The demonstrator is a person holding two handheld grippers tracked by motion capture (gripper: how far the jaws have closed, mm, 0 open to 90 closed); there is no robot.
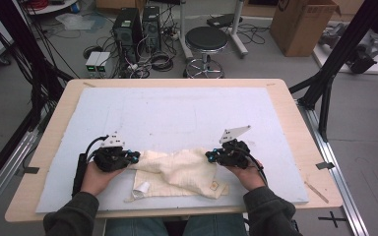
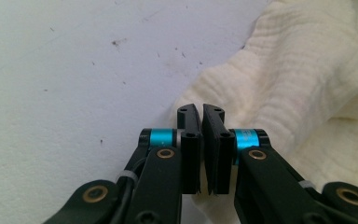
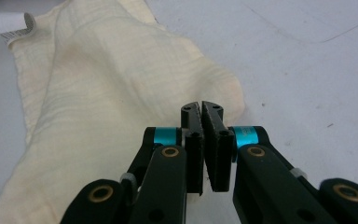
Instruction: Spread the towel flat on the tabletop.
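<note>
- A cream cloth lies rumpled near the front edge of the table, on a pale mat, a white tag curled at its near hem.
- The left tongs pinch the cloth's left end; in the left gripper view the jaws stand pressed together on a fold, though how much fabric they hold is hard to tell.
- The right tongs pinch the right end, jaws shut on the edge.
- Both ends look gripped; spreading or folding seems yet to come, with the middle bunched in a ridge.
</note>
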